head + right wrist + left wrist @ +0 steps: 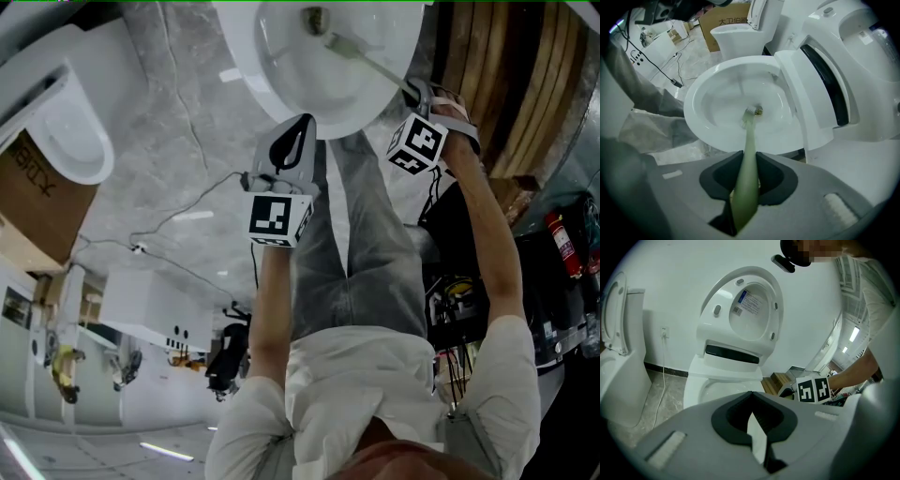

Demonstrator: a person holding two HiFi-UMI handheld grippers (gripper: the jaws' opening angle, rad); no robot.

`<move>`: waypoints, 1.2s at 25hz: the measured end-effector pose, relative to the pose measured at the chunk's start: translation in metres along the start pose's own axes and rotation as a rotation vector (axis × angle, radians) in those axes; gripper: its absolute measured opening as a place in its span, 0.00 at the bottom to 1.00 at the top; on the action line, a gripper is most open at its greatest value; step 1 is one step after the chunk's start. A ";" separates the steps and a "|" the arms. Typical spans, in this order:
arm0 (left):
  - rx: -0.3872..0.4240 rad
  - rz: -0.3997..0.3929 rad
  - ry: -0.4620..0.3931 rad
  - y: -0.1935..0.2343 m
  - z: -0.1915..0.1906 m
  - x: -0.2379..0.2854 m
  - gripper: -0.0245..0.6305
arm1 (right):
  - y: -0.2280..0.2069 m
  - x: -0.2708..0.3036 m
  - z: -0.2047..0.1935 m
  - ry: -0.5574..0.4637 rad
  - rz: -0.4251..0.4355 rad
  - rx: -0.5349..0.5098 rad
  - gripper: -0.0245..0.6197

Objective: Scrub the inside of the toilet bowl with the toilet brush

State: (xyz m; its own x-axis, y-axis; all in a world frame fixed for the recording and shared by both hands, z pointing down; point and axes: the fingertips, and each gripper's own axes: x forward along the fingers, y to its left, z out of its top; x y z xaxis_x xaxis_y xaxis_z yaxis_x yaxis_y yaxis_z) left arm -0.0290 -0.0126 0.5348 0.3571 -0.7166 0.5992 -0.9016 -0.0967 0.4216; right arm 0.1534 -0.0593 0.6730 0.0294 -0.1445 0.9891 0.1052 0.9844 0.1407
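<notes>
The white toilet bowl is open, with its lid raised. My right gripper is shut on the pale green handle of the toilet brush. The brush head rests near the drain at the bottom of the bowl. The handle crosses the rim from the right. My left gripper hovers just in front of the bowl's near rim, apart from it. Its jaws are together with nothing between them. In the left gripper view the left gripper points at the toilet's front.
A second toilet and a cardboard box stand to the left. A cable runs over the grey stone floor. Wooden planks and a red fire extinguisher are on the right. The person's legs stand before the bowl.
</notes>
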 end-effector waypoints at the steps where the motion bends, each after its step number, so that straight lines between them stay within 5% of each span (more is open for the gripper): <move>1: -0.002 0.002 -0.002 -0.001 0.002 0.002 0.07 | -0.005 0.001 -0.001 0.003 -0.008 -0.011 0.18; 18: -0.015 0.044 -0.021 -0.006 0.019 0.012 0.07 | -0.084 0.016 0.009 -0.001 -0.121 -0.100 0.18; 23: -0.022 0.057 -0.027 -0.007 0.019 0.012 0.07 | -0.096 0.019 0.007 -0.004 -0.120 -0.002 0.18; 30: -0.026 0.052 -0.041 -0.011 0.022 0.012 0.07 | -0.097 0.019 0.000 0.032 0.024 0.298 0.18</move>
State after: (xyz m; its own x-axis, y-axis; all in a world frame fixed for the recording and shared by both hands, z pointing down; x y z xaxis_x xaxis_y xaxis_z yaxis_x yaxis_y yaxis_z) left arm -0.0208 -0.0354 0.5222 0.2988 -0.7478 0.5929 -0.9120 -0.0408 0.4082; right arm 0.1442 -0.1578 0.6779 0.0603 -0.1196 0.9910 -0.1926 0.9727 0.1291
